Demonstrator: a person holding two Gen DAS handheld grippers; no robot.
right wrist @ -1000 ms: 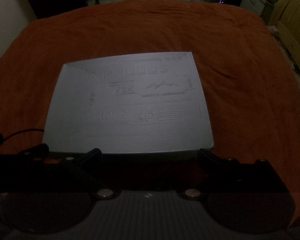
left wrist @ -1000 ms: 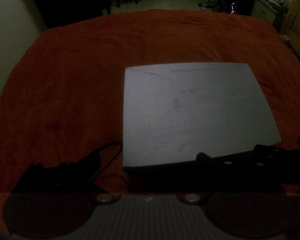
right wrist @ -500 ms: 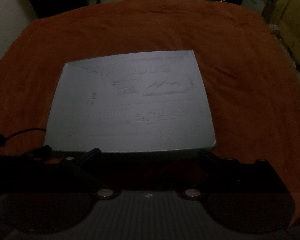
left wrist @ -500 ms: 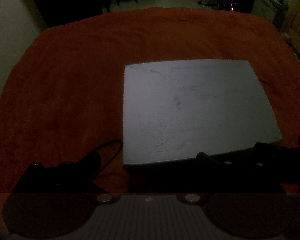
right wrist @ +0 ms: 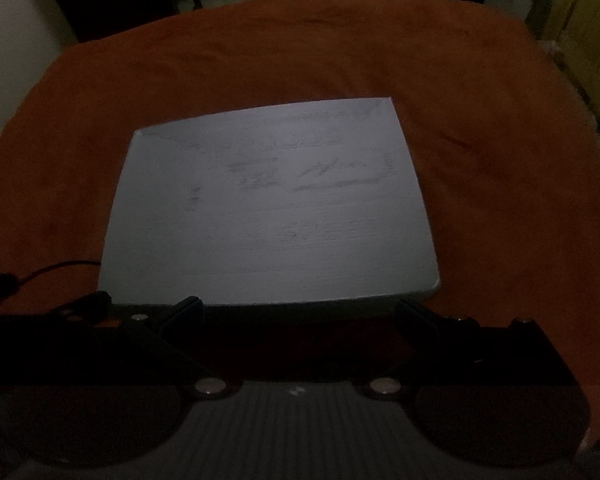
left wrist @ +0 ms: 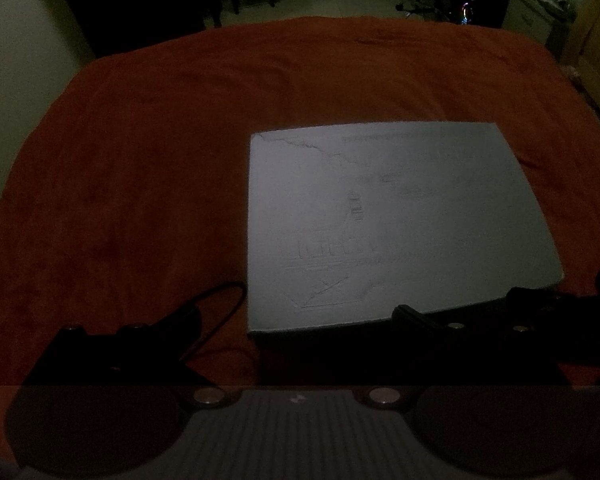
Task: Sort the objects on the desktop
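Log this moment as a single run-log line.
left gripper: open, empty | right gripper: open, at near edge of white box | box flat on orange cloth | black cable left of box

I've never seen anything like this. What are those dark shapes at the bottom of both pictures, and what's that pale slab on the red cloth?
There is no robot here: a person holds a two-finger gripper in each hand, each with a camera looking along its fingers. The dark shapes are those fingers. One picture comes from the left gripper, the other from the right gripper. Both are open and hold nothing. On the orange-red cloth lies a flat pale grey rectangular box with faint printing, too dim to read. A thin black cable loops beside its near left corner. The right gripper's fingers straddle the box's near edge.
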